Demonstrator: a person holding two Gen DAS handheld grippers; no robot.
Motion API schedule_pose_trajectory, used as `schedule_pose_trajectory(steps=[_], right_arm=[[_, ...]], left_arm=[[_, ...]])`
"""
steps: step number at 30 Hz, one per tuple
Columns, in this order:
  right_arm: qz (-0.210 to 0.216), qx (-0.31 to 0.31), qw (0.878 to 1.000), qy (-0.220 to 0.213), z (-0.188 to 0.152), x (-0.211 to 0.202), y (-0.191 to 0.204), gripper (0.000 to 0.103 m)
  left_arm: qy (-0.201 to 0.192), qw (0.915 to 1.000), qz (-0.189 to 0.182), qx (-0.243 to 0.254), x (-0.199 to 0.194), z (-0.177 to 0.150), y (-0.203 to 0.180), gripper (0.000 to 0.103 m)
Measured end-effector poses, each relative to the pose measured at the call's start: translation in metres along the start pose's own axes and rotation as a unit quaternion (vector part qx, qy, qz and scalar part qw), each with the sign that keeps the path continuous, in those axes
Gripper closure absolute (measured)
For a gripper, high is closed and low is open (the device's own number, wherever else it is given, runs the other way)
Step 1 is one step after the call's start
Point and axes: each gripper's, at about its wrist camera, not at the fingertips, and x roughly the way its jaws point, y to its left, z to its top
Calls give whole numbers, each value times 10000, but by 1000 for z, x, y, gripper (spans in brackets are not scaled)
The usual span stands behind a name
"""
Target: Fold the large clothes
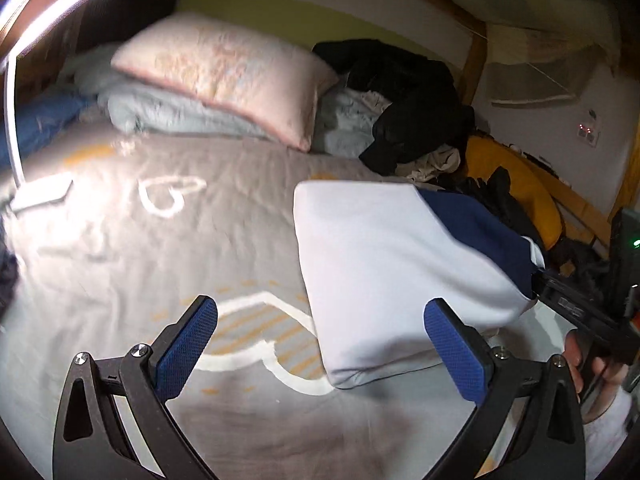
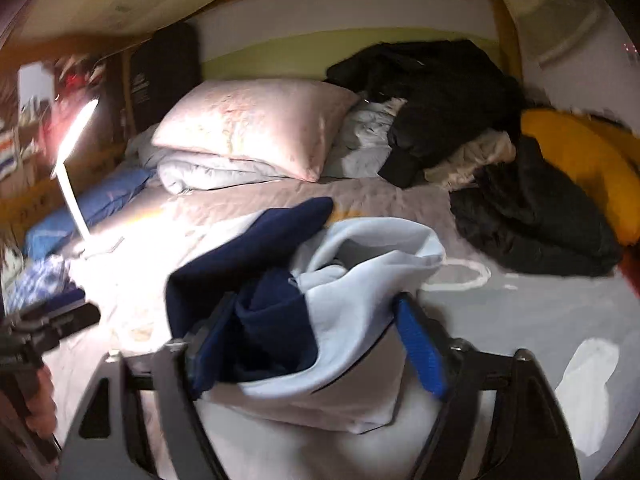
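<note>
A folded white and navy garment (image 1: pixel 384 264) hangs above the grey bed sheet (image 1: pixel 160 248), held at its right end by my right gripper (image 1: pixel 538 280). My left gripper (image 1: pixel 324 344) is open and empty, its blue pads (image 1: pixel 188 344) wide apart just in front of the garment's lower left corner. In the right wrist view my right gripper (image 2: pixel 316 344) has the bunched navy and pale fabric (image 2: pixel 304 280) between its blue pads (image 2: pixel 420 344) and lifts it off the sheet (image 2: pixel 540 312).
A pink pillow (image 1: pixel 224 72) lies on a pale quilt at the head of the bed. A black jacket (image 2: pixel 440 92), dark clothes (image 2: pixel 532 220) and a yellow item (image 2: pixel 584 160) pile at the right. A lit desk lamp (image 2: pixel 76 152) stands at the left.
</note>
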Motion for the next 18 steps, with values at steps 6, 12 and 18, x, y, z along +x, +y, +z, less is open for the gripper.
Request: schedule_pose_trajectory(steps=[6,12,18], right_arm=[[-855,294,9951,404,-7,30,-33,94],[-605,605,9921,923,-11,45,-51,92],[-501,1148,9921,5,-9,0,-63,38]], left_arm=[[223,9993,-228,-183,15,-2,1,1],[860,9891,-706,-963,74,14,-4,1],[943,9906,-554,-820,98,0,-19,0]])
